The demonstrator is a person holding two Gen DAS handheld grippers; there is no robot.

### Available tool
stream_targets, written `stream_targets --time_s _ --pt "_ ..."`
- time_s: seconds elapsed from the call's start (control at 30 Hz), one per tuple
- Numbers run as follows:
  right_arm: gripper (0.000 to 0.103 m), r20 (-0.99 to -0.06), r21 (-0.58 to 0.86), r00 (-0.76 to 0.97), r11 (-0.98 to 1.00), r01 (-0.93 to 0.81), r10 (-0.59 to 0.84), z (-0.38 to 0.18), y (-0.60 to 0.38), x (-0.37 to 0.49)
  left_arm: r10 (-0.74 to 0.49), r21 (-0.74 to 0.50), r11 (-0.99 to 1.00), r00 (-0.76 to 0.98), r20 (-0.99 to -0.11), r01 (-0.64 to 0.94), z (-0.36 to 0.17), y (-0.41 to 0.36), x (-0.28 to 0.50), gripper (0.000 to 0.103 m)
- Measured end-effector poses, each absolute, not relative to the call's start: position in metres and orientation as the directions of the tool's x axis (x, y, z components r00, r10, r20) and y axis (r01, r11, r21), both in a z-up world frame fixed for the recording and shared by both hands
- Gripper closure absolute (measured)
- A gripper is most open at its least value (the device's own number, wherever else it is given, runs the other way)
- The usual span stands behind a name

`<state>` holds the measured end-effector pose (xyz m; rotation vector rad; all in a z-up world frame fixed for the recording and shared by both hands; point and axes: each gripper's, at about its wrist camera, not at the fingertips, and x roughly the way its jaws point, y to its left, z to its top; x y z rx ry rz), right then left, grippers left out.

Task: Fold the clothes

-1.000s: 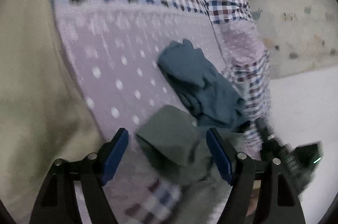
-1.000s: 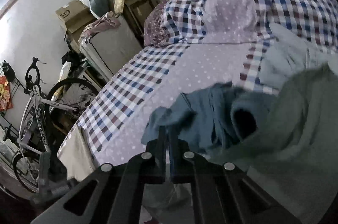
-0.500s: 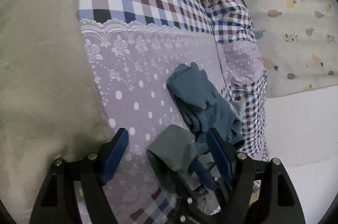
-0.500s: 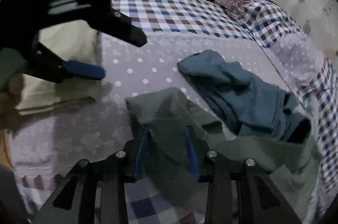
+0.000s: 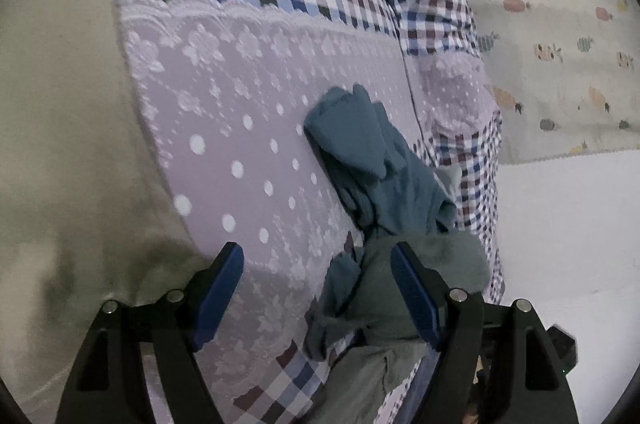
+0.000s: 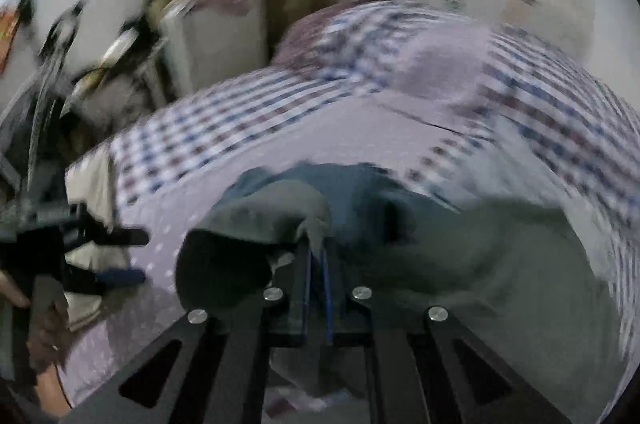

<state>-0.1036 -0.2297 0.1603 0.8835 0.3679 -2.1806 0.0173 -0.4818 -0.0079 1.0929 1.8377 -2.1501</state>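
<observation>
A grey-green garment (image 5: 424,276) hangs bunched over the bed's near edge. Behind it a crumpled teal garment (image 5: 372,159) lies on the dotted lilac bedspread (image 5: 240,127). My left gripper (image 5: 320,288) stands open above the bedspread, its right finger against the grey-green cloth. In the blurred right wrist view my right gripper (image 6: 316,256) is shut on a fold of the grey-green garment (image 6: 272,216), which drapes over the fingers. More of this garment (image 6: 500,264) spreads to the right, with the teal garment (image 6: 360,183) just behind. The left gripper (image 6: 120,252) shows at the left edge, held by a hand.
A beige blanket (image 5: 60,143) lies along the bed's left side. Checked pillows (image 5: 432,7) sit at the head. A rug with fruit prints (image 5: 560,43) covers the floor to the right. Boxes and clutter (image 6: 208,3) stand beyond the bed.
My right gripper has closed on the grey-green garment and pulled it up towards the bed's edge. The left gripper stays open and has shifted slightly over the bedspread.
</observation>
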Motion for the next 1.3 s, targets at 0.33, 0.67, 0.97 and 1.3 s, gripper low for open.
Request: stream_targets --time_s 0.33,0.67,0.97,1.3 --pt "0.089 -0.815 -0.055 -0.554 -0.928 0.368 -0.171 0.116 -0.077 -0.119 0.429 -0.819 -0.305 -0.697 -0.574 0.487 -0.008 -0.453 -0.004 0.024" --pt "0.05 -0.689 -0.318 -0.688 -0.757 0.571 -0.228 0.151 -0.13 -0.025 0.455 -0.827 -0.318 -0.691 -0.562 0.463 -0.006 -0.443 -0.011 0.024" --pt "0.052 -0.777 -0.347 -0.566 -0.565 0.749 -0.273 0.065 -0.217 -0.032 0.449 -0.844 -0.296 -0.715 -0.536 0.447 0.0 -0.447 -0.008 0.024" --pt "0.097 -0.765 -0.103 -0.525 -0.734 0.672 -0.374 0.08 -0.173 -0.068 0.416 -0.821 -0.359 -0.712 -0.566 0.443 0.009 -0.442 -0.013 0.024"
